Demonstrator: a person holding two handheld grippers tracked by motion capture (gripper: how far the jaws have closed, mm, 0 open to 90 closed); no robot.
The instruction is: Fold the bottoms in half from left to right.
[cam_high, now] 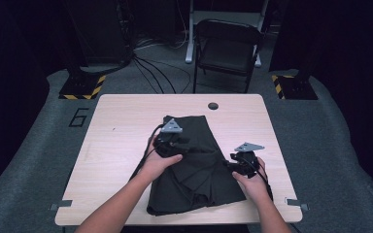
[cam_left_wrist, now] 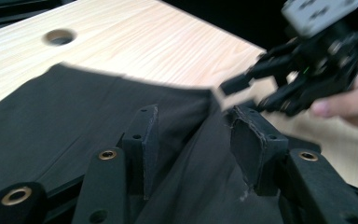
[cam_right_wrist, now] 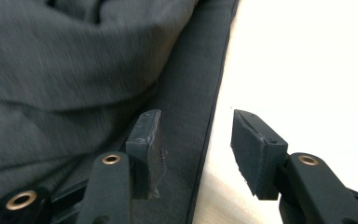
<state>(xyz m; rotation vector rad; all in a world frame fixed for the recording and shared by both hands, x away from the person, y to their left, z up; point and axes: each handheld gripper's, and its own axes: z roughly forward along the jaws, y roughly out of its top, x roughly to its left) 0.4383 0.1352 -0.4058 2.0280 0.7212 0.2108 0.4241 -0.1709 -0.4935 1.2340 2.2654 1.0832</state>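
A big number 6 (cam_high: 79,117) is painted on the grey floor (cam_high: 24,160) beside the worktop (cam_high: 126,121). No writing can be read on the cloth.

A dark grey cloth (cam_high: 196,165) is laid on the middle of the worktop, near the front edge. It is folded into a long shape, with soft creases and one straight hemmed edge.

The left gripper (cam_high: 167,141) is held over the cloth; its fingers (cam_left_wrist: 144,140) are spread apart and nothing is pinched. The right gripper (cam_high: 240,162) is held at the cloth's right edge; its fingers (cam_right_wrist: 144,149) are released too, with the hem seen between them.
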